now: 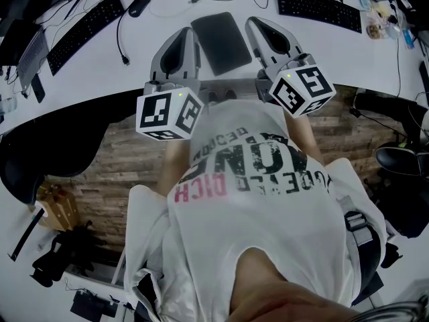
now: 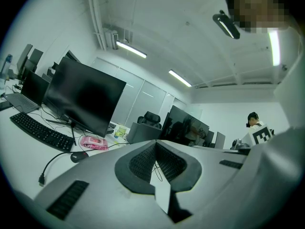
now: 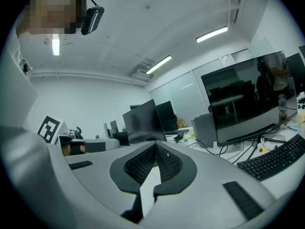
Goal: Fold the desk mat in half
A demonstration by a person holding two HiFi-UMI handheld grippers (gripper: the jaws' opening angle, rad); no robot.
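Observation:
The desk mat [image 1: 221, 42], a dark grey rectangle, lies flat on the white desk [image 1: 100, 72] close to its front edge, seen in the head view only. My left gripper [image 1: 187, 35] hovers just left of the mat, jaws together with nothing between them. My right gripper [image 1: 257, 25] hangs just right of the mat, also shut and empty. Both point level across the desk, away from me. The left gripper view shows its pads [image 2: 143, 163] meeting at the tip, and the right gripper view shows the same of its pads [image 3: 166, 162]. The mat is hidden in both gripper views.
A black keyboard [image 1: 84, 25] and mouse [image 1: 139, 5] with cable lie at the back left, a second keyboard [image 1: 318, 9] at the back right. Monitors [image 2: 83, 99] [image 3: 248, 99] stand along the desk. A black chair [image 1: 47, 146] is at my left and another [image 1: 402, 159] at my right.

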